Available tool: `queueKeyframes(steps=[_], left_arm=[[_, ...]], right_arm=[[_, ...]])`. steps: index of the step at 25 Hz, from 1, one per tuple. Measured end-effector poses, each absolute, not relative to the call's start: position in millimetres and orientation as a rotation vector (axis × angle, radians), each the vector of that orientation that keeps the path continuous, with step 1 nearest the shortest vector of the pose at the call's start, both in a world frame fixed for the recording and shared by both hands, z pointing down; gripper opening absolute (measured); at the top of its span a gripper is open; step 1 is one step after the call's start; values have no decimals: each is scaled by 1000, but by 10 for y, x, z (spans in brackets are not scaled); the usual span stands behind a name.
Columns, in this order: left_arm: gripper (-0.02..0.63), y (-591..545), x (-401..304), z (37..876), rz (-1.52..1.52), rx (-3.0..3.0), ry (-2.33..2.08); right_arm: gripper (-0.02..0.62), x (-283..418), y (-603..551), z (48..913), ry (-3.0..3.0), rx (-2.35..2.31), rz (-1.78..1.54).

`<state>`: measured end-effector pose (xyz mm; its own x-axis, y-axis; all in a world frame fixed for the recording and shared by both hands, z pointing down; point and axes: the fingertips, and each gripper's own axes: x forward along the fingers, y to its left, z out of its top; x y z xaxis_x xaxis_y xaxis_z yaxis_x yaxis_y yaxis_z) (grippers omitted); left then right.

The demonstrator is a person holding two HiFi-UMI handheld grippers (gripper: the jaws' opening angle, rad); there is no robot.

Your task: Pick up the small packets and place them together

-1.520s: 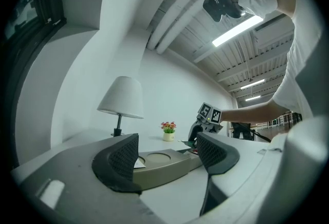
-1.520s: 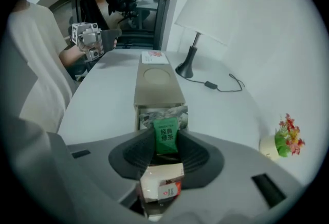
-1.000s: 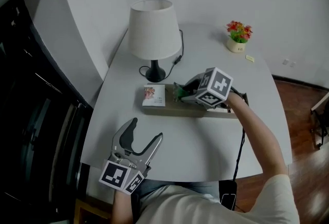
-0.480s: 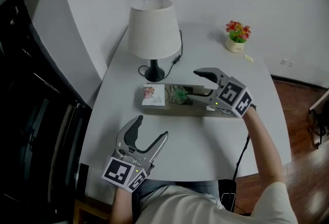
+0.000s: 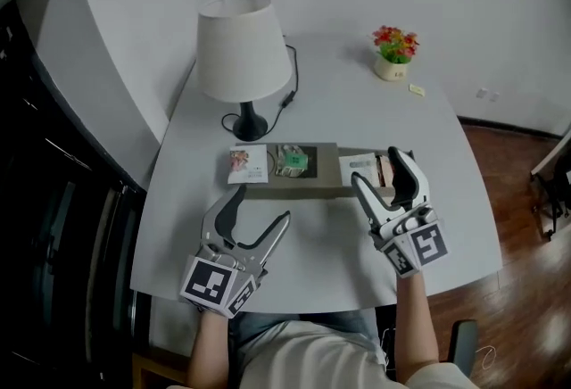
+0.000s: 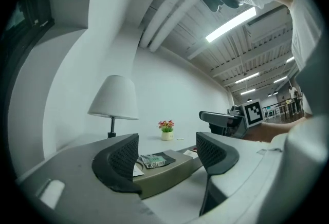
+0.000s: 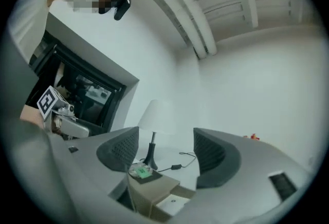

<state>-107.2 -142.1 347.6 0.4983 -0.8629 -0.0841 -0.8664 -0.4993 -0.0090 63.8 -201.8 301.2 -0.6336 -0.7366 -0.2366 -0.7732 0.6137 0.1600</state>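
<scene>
A flat tan tray (image 5: 314, 190) lies mid-table. On it a green packet (image 5: 291, 161) lies next to a white packet with a pink picture (image 5: 247, 164); a white packet (image 5: 357, 168) and a brownish one (image 5: 386, 171) lie at its right end. My right gripper (image 5: 379, 171) hovers open and empty just in front of that right end. Nearer the front edge, my left gripper (image 5: 260, 209) stands open with nothing between its fingers. The left gripper view frames the green packet (image 6: 154, 160) between empty jaws; the right gripper view shows the same packet (image 7: 141, 171) on the tray (image 7: 154, 189).
A white-shaded lamp (image 5: 243, 57) stands behind the tray, its cable trailing back right. A small flower pot (image 5: 393, 48) and a yellow note (image 5: 417, 90) sit at the far right. A dark cabinet (image 5: 45, 200) borders the table's left side.
My right gripper let go of the green packet on the tray beside the pictured packet, opened, and drew back toward the front right. The left gripper stayed nearly still.
</scene>
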Motion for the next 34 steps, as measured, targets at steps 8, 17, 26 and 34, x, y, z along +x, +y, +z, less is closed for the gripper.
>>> queueKeyframes(steps=[8, 17, 26, 34], left_arm=[[341, -1426, -888, 3759, 16, -2636, 1575], [339, -1477, -884, 3836, 47, -2657, 1616], [339, -1553, -900, 3777, 35, -2649, 1617], [339, -1618, -909, 3742, 31, -2610, 1696]], right_arm=[[321, 743, -1886, 3595, 2649, -1431, 183], [319, 678, -1857, 3703, 2743, -1436, 238], [319, 745, -1922, 3613, 2694, -1407, 148], [319, 681, -1946, 3534, 2696, -1461, 193]])
